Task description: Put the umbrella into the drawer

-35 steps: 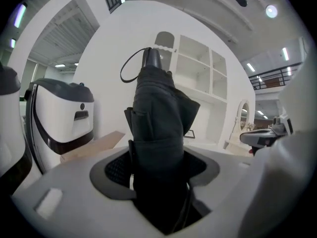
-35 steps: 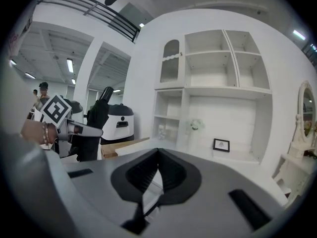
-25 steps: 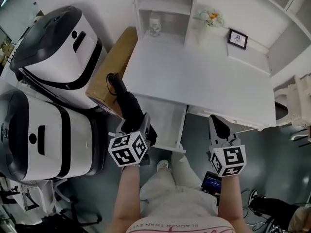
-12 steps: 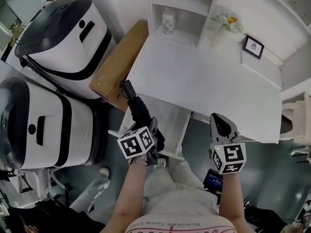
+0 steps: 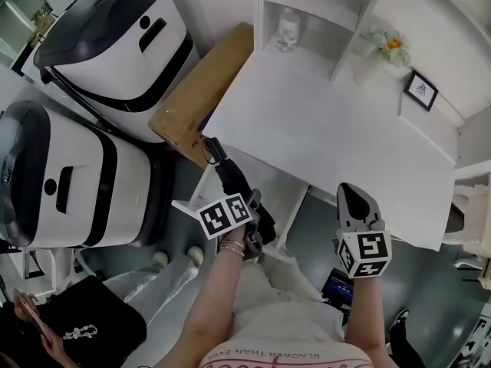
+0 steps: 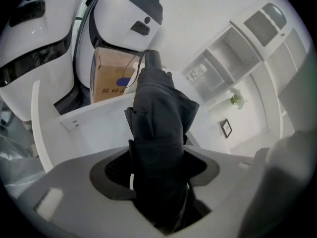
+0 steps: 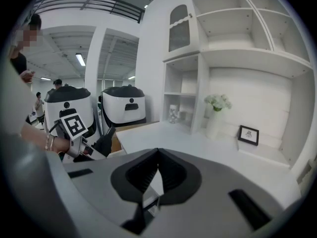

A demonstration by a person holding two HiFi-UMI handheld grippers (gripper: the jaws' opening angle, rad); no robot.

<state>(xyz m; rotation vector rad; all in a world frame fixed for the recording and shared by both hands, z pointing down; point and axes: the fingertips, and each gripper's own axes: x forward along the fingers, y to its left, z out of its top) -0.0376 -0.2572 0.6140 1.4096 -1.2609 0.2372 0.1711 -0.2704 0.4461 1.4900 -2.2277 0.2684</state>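
The left gripper (image 6: pixel 158 158) was clamped on the folded black umbrella (image 6: pixel 159 108), its jaws pressed against both sides of the bundled fabric. The umbrella ran out past the fingertips, with its handle end farthest from the gripper. In the head view, this gripper (image 5: pixel 244 199) held the umbrella (image 5: pixel 229 173) slanted over the open white drawer (image 5: pixel 290 209), which stood pulled out from under the front edge of the white table (image 5: pixel 330 129). The handle end pointed toward a cardboard box (image 5: pixel 201 94) leaning beside the table. Two large white and black machines (image 5: pixel 107 44) stood beyond the box. The right gripper (image 5: pixel 351 198) hung just off the table's front edge, right of the drawer, its jaws pressed together on nothing (image 7: pixel 157 155). A small picture frame (image 5: pixel 420 90) and a vase of flowers (image 5: pixel 387 48) stood at the table's back.
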